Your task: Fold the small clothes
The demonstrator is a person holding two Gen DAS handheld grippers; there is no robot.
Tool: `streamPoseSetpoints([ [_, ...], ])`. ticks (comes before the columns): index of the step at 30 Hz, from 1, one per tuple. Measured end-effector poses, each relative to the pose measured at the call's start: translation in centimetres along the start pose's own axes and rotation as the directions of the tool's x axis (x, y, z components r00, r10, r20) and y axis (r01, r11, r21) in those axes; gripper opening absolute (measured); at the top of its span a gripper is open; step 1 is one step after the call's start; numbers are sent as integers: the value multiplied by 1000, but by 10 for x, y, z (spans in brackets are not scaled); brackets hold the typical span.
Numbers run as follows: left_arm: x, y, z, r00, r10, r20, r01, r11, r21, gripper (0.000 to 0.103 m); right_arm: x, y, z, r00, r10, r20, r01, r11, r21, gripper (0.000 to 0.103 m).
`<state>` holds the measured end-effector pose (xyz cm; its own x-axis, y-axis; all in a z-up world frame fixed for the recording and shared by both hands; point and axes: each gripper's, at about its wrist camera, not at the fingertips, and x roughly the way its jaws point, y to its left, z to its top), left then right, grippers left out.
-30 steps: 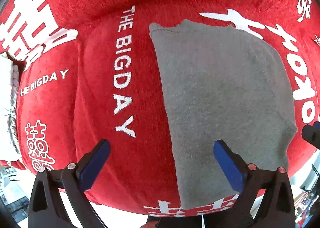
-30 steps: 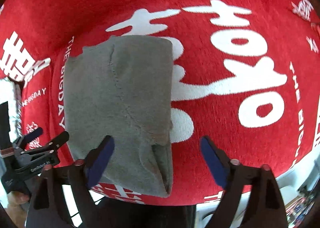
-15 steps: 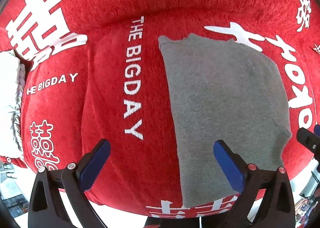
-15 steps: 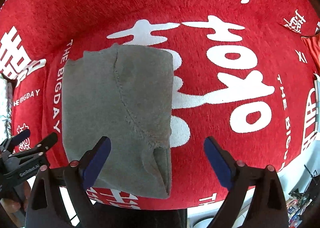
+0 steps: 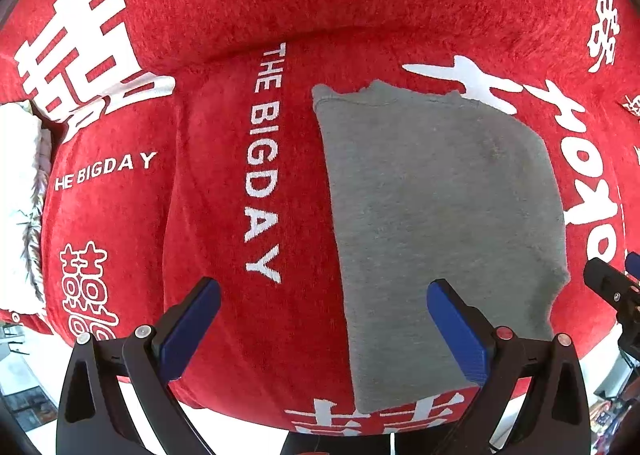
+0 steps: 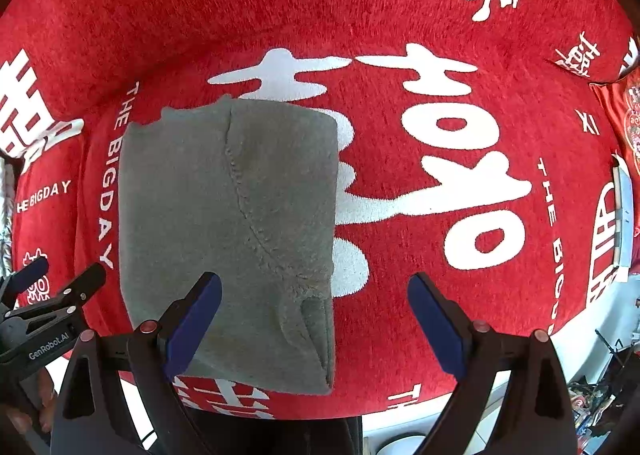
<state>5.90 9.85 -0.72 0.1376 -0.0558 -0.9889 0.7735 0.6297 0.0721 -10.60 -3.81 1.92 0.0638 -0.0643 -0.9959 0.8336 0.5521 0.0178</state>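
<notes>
Fingers [image 6: 192, 323] hide gray garment [image 6: 228, 223] near edge; both grippers agape.

Bright, even daylight, soft shadows, sharp focus, strong fisheye bending with dark vignetted corners in both views.

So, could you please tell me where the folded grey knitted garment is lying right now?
The folded grey knitted garment lies flat on the red cover with white lettering, left of centre in the right wrist view and right of the vertical "THE BIGDAY" text in the left wrist view.
</notes>
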Motion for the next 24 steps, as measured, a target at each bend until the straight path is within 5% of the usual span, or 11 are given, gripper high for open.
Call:
streamPoseSetpoints([
  [24,1,-5,1,1000,14,-4,-14,1000,-1,103,2,4,3,1000,-5,-7,5,1000,-25,95],
])
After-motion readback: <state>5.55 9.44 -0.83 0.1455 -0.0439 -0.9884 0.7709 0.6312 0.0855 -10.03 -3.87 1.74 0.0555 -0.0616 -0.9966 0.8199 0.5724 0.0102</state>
